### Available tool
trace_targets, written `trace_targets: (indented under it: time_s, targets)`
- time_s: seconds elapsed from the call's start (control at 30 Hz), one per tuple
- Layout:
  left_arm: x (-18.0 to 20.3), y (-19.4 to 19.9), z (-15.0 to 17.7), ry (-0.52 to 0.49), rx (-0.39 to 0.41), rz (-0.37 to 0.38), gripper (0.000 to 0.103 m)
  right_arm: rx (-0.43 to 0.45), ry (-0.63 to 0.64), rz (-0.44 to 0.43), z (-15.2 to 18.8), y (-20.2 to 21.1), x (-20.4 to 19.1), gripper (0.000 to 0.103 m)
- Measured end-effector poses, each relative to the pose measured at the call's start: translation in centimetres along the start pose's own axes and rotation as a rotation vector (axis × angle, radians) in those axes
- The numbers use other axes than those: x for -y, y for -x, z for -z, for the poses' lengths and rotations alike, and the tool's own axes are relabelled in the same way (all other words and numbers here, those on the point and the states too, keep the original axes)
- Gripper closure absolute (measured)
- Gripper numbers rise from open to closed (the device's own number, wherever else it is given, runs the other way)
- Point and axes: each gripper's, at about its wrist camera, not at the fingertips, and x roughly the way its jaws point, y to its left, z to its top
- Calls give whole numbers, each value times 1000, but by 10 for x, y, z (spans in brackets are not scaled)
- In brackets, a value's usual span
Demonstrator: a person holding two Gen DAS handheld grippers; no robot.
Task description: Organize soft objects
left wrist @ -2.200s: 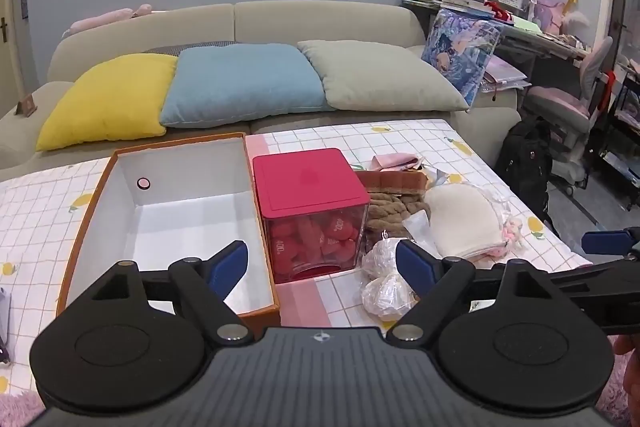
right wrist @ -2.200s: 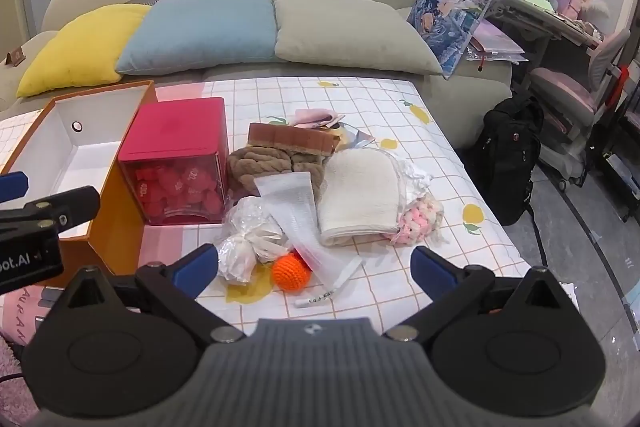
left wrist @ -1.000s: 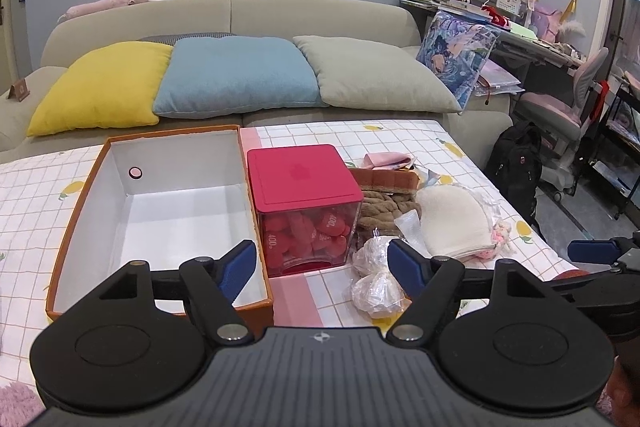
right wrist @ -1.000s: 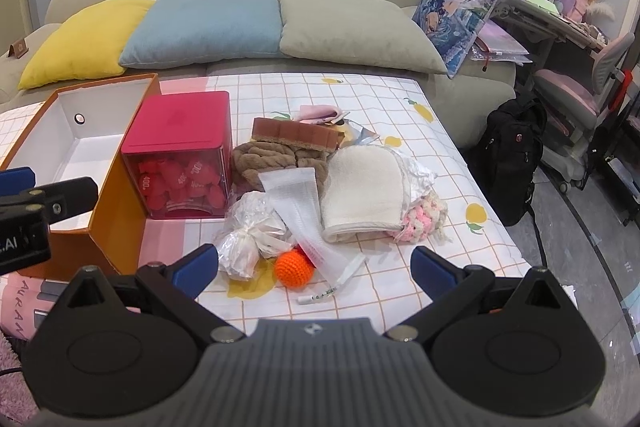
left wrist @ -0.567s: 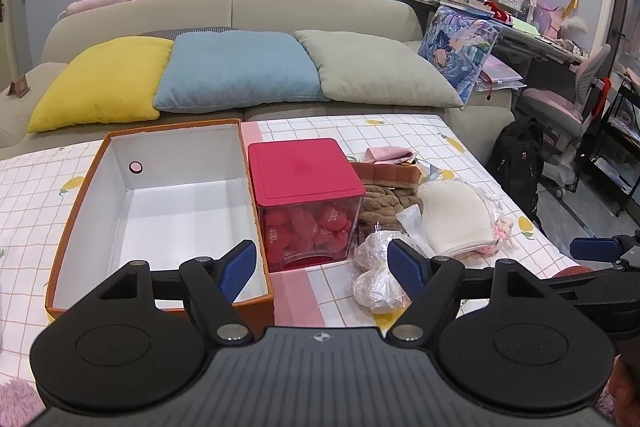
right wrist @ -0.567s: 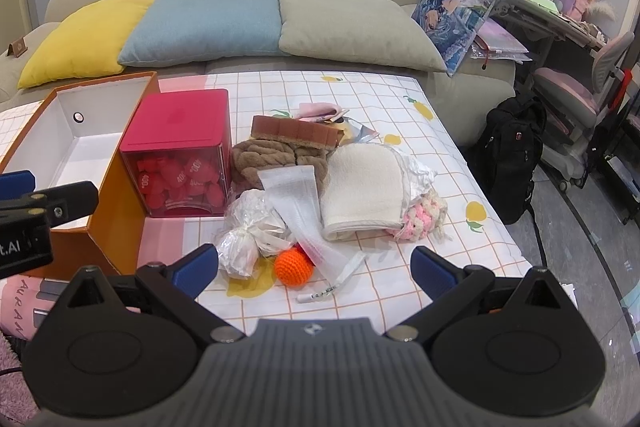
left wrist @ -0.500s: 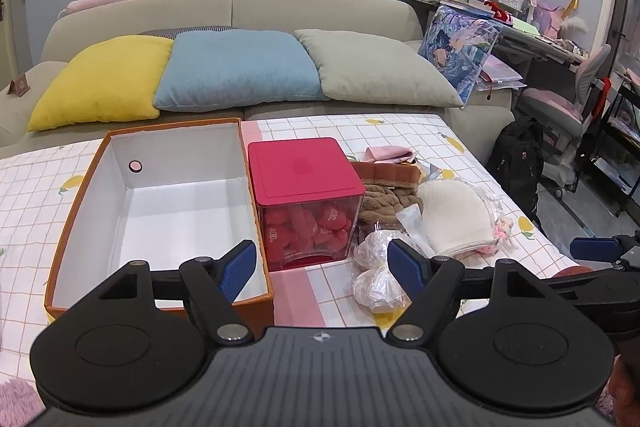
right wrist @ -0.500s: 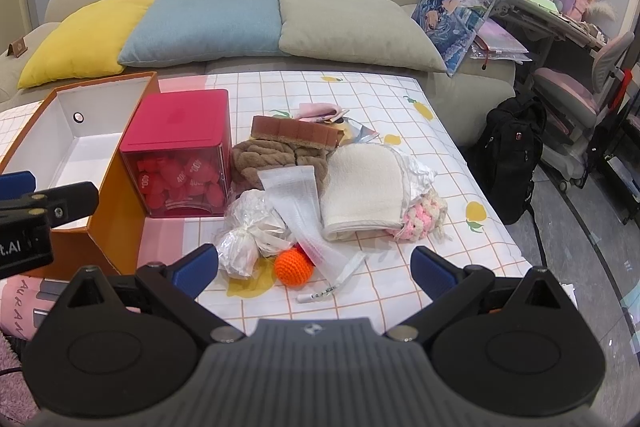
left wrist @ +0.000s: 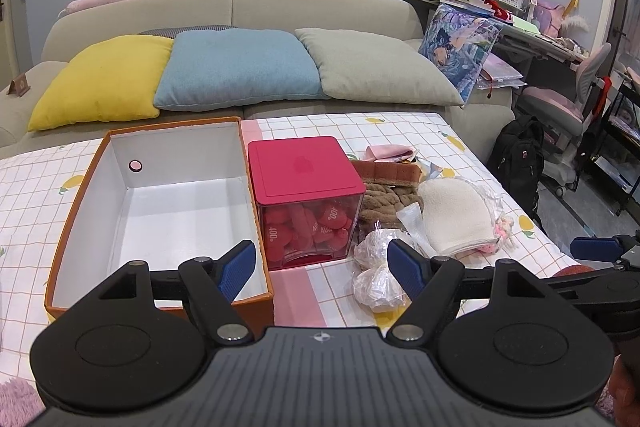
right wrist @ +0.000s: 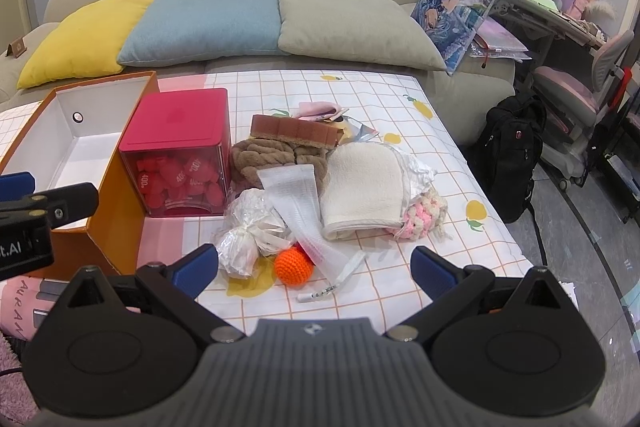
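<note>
A pile of soft things lies on the checked tablecloth: an orange knitted ball [right wrist: 293, 266], a cream folded cloth [right wrist: 364, 185] [left wrist: 456, 217], a brown knitted bundle [right wrist: 276, 153], a pink-and-cream yarn piece [right wrist: 423, 217], a white mesh sleeve [right wrist: 298, 203] and crinkly plastic-wrapped lumps [right wrist: 246, 233] [left wrist: 374, 269]. An empty orange box with white inside [left wrist: 160, 211] [right wrist: 120, 219] stands left of the pile. My left gripper [left wrist: 322, 265] is open and empty, low before the box and red container. My right gripper [right wrist: 314, 269] is open and empty, just before the orange ball.
A red-lidded clear container [left wrist: 306, 199] full of red pieces stands between the box and the pile. A sofa with yellow, blue and grey cushions [left wrist: 240, 67] is behind the table. A black backpack [right wrist: 510, 151] and a chair stand on the floor at the right.
Both grippers have drawn slightly back and steadied; the scene has barely shifted in the last half second. Nothing on the table has moved.
</note>
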Motion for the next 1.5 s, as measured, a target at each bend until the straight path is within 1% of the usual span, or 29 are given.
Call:
trace_targets:
  time_s: [0.57,0.83,0.93,1.03,1.1,1.13,1.17,1.2,1.23,1.3,1.37,1.43,1.5]
  targets:
    - [2,-2,3,-9,-16,5,15,-5,-3,0,1,-1,0,3]
    - [2,-7,3,-12,-39,16,15,-25,-10,-9,0,-6,2,3]
    - [4,-11,2,-26,-58,37,15,-36,-12,-28,0,-10,3,3]
    - [6,-19,2,-36,-94,91,15,-53,-16,-42,0,-18,8,3]
    - [9,-24,4,-44,-115,123,15,-61,-19,-47,-1,-23,12,8]
    - [10,-27,4,-53,-123,137,15,-64,-12,-46,-1,-27,15,15]
    - [12,-30,3,-63,-129,153,15,-71,-4,-44,-1,-30,16,20]
    - [14,-33,3,-71,-135,167,15,-81,-1,-44,-1,-35,19,22]
    - [16,-37,2,-75,-144,183,18,-91,-3,-47,-1,-39,22,27]
    - [19,-48,0,-74,-171,221,22,-110,-16,-68,0,-49,29,31]
    - [22,-59,-2,-67,-194,254,23,-136,-31,-92,0,-59,34,38]
    - [25,-72,-5,-53,-215,274,23,-159,-39,-119,0,-69,38,38]
    - [30,-86,-5,-59,-228,253,23,-186,-41,-140,-1,-81,40,39]
